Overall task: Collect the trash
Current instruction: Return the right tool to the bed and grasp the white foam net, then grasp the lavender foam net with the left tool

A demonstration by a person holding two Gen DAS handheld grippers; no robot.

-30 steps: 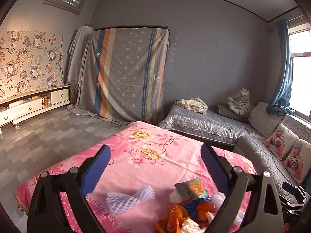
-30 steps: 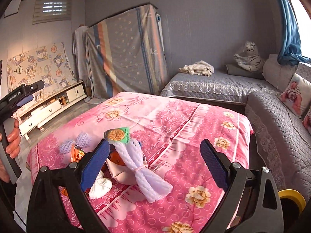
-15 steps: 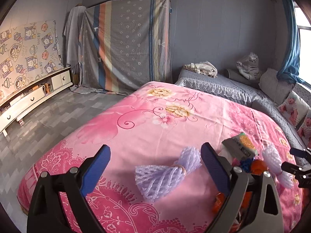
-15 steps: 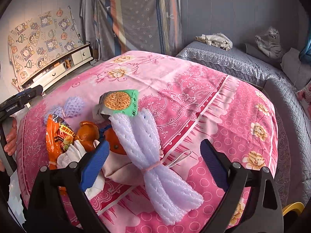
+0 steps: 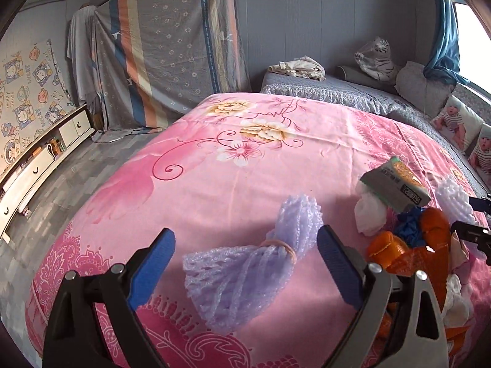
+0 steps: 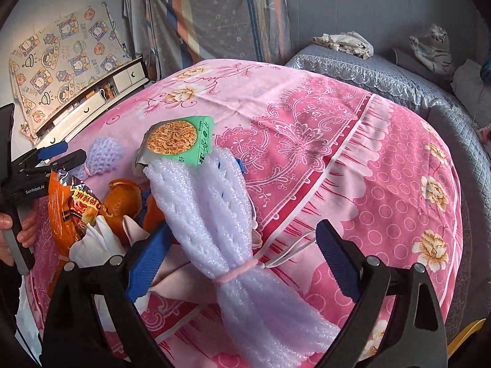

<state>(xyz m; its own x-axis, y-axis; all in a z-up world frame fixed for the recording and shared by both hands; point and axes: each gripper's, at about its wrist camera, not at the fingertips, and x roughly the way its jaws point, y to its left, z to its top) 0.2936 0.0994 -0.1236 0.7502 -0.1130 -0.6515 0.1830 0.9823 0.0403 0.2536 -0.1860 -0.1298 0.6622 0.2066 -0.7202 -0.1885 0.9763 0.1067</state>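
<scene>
Purple foam netting (image 5: 245,263), tied at the waist with a rubber band, lying near the bed's (image 5: 233,171) front edge, between the wide-open, empty blue fingers of the left tool (image 5: 245,271). Step in hand, by the look of it: reaching for the first pickup. Next: lower, close on the banded waist. White foam netting (image 6: 233,233) likewise framed by the right tool (image 6: 242,263), also fully open, gripping nothing. Crowding just beside: green packet (image 6: 181,139), orange wrapper (image 6: 72,211), orange peel (image 6: 119,197), white tissue (image 6: 95,240). Risk of snagging neighbours or pink sheet.
</scene>
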